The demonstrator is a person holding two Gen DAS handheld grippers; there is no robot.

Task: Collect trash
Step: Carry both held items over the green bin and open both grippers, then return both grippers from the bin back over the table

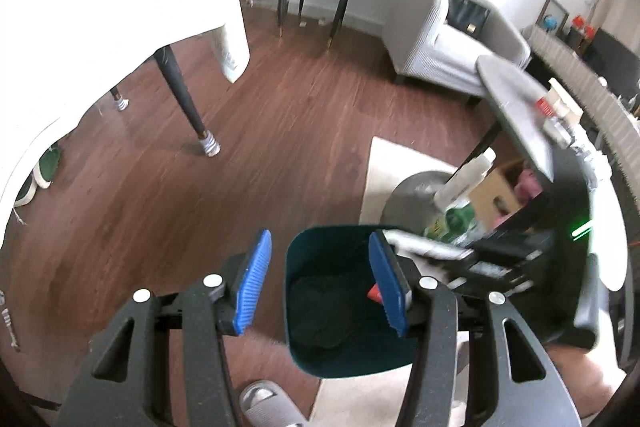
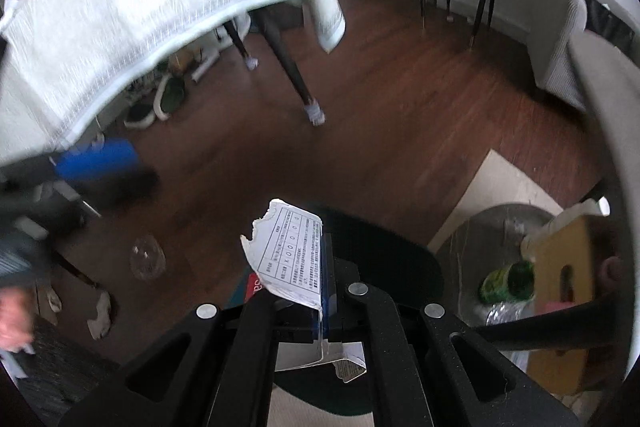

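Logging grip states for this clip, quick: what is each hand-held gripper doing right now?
Left hand-held gripper: open, nothing between its blue pads, above the dark green bin.
Right hand-held gripper: shut on a torn printed paper.

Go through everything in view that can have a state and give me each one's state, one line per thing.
left gripper: open, nothing between its pads.
right gripper: shut on the torn printed paper.
torn printed paper: clamped, sticking up past the fingertips, above the bin.
dark green bin: upright, no lid, a red scrap inside.
white tablecloth: draped over the table edge, one corner hanging down.
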